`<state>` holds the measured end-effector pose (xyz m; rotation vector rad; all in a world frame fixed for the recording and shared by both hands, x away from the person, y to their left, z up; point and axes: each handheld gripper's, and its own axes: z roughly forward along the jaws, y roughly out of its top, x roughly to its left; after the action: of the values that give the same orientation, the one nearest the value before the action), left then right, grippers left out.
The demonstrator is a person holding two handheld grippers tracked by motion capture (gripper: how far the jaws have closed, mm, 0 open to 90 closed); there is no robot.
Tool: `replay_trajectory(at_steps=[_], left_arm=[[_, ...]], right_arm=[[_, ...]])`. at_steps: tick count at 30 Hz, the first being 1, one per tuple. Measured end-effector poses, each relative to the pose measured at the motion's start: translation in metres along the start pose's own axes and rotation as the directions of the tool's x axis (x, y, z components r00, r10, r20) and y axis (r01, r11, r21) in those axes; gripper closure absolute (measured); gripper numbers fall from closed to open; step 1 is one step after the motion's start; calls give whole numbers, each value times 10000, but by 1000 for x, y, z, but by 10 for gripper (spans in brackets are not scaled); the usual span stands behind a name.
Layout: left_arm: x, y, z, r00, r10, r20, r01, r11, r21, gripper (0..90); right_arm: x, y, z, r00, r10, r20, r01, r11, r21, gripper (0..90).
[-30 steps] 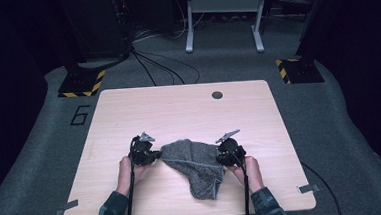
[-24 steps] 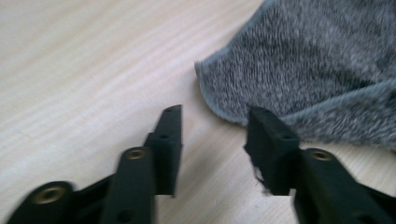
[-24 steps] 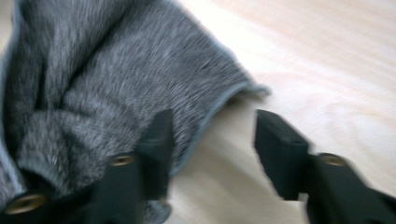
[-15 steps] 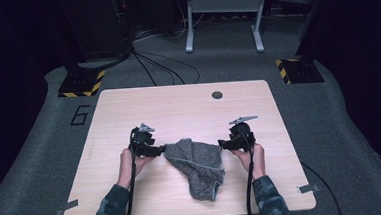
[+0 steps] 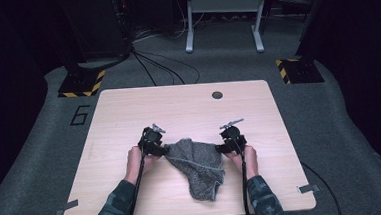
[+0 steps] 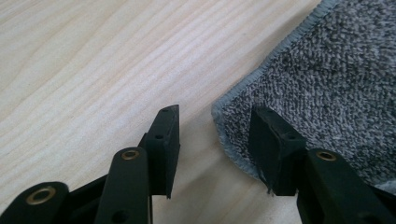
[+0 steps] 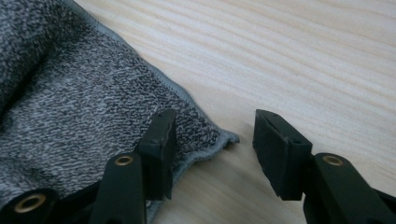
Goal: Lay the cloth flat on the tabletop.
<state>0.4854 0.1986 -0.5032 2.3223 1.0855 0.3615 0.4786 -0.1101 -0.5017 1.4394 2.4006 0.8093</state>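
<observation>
Grey towel flatter than second ago; left gripper and right gripper moved apart to corners, jaws spread, released. Re-grasp likely next.

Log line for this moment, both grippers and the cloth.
left gripper: open at cloth corner | right gripper: open at cloth corner | grey cloth: rumpled on table

Wooden table, grey carpet, dark room
</observation>
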Motion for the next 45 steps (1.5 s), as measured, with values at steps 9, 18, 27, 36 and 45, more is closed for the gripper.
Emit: replay_trajectory(at_steps=[9,18,27,36,45], left_arm=[[-4,-4,0,10000,59,57,-57,9991,-409,668],[-7,-8,0,9999,118,78,-112,9979,-637,881],[3,-19,-9,9993,-313,201,332,9942,-1019,888],[2,-27,-33,9989,-314,338,366,9852,-1676,889],[10,-30,-31,9977,-473,480,543,9863,-1559,889]], right_arm=[[0,-6,-1,9957,-884,286,893,9955,-305,631],[-10,-10,-4,9983,-584,-39,582,9972,-460,843],[-13,-14,-15,9992,-361,-176,342,9945,-995,859],[-1,-14,-45,9965,-823,-126,790,9826,-1683,861],[2,-13,-50,9946,-1012,-206,961,9799,-1747,860]])
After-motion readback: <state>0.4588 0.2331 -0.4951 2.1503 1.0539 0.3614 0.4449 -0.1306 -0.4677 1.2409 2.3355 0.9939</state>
